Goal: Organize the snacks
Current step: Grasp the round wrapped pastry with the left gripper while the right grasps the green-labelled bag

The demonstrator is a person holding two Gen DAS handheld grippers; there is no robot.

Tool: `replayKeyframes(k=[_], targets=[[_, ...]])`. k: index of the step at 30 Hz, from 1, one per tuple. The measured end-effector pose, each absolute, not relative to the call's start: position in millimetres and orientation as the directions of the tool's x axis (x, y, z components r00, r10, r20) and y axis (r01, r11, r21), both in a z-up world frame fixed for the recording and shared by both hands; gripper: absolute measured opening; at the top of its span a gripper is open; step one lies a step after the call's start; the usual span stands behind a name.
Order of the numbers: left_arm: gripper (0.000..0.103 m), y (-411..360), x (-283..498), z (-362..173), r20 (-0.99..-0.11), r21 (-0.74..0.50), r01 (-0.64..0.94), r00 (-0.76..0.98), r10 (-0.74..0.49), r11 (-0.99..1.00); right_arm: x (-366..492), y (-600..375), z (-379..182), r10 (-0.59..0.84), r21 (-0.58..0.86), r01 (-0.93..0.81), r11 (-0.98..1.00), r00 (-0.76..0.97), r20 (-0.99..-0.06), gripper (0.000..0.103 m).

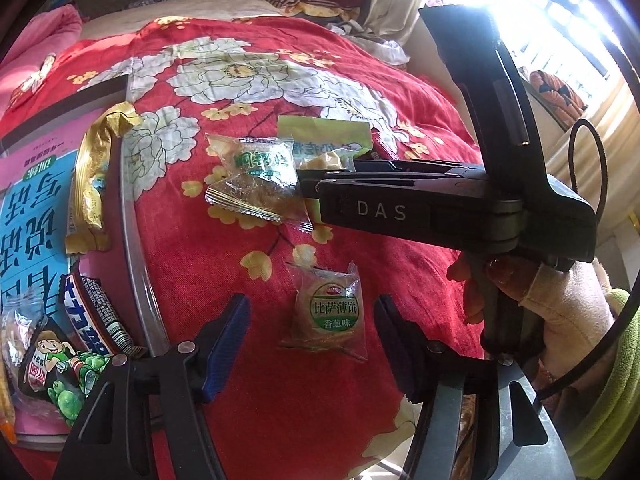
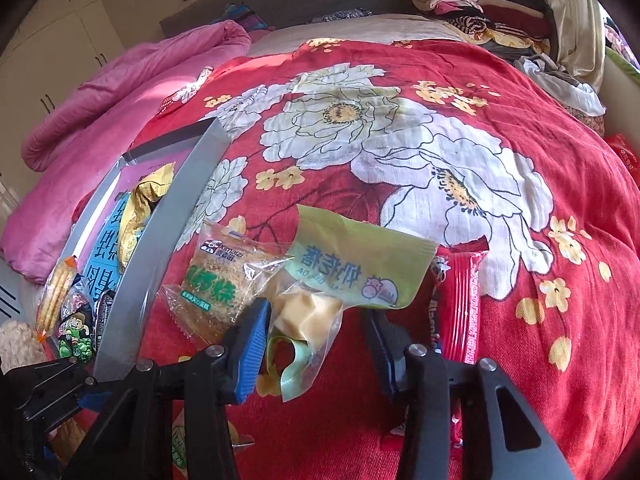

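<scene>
Snack packets lie on a red floral bedspread. In the left wrist view my left gripper [image 1: 312, 344] is open around a clear pizza-cracker packet [image 1: 330, 312]. My right gripper [image 2: 316, 344] is open over a light green milk-candy packet [image 2: 352, 264], its fingers on either side of the packet's lower end; it also shows in the left wrist view [image 1: 328, 140]. A clear crumbly-cake packet [image 2: 224, 284] lies left of it, and also shows in the left wrist view [image 1: 256, 176]. A red packet [image 2: 460, 304] lies to the right. A grey tray [image 1: 132, 240] at left holds several snacks.
The tray [image 2: 172, 248] holds a gold packet [image 1: 92, 176], a green-pea packet [image 1: 60, 376] and crackers [image 2: 52, 300] on a pink and blue book. A pink quilt [image 2: 120, 92] lies at far left. Folded clothes [image 2: 480, 4] are stacked at the bed's head.
</scene>
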State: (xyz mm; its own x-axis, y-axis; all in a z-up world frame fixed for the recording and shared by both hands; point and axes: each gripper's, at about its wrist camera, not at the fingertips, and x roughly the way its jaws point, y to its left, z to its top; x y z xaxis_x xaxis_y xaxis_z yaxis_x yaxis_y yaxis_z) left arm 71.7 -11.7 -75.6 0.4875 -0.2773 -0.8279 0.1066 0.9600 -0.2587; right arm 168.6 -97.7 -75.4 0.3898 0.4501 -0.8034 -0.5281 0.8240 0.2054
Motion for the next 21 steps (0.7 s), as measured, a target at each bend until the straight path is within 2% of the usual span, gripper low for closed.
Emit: replayKeyframes(k=[5,7,9,15,18,21], targets=[[0.063,-18,74,-77,-0.835,-0.229,0.121,0.485,-0.259,0.966,169,-90,-79,0.422,0.154,-0.554,0.818,0.397,-0.815,0.046],[0.063,-20,75,-78,-0.839,-0.217,0.116,0.486,-0.246,0.969,168,-89,-79,0.415,0.137,-0.562,0.816,0.405,-0.815,0.042],[0.061,-19,76,-79,-0.84,-0.205,0.111,0.49,-0.234,0.972,169,-91,-78,0.422,0.143,-0.56,0.816,0.409,-0.809,0.036],[0.056,-16,77,-79,-0.836,-0.19,0.108,0.504,-0.219,0.976,168,-103,-66,0.462,0.188,-0.551,0.813,0.416,-0.783,0.036],[0.05,-13,76,-79,-0.833,-0.196,0.107,0.506,-0.223,0.975,164,-117,-54,0.489,0.222,-0.53,0.818,0.439,-0.753,0.036],[0.034,-12,72,-76,-0.826,-0.209,0.124,0.508,-0.243,0.97,159,-134,-40,0.519,0.26,-0.51,0.82,0.47,-0.714,0.036]])
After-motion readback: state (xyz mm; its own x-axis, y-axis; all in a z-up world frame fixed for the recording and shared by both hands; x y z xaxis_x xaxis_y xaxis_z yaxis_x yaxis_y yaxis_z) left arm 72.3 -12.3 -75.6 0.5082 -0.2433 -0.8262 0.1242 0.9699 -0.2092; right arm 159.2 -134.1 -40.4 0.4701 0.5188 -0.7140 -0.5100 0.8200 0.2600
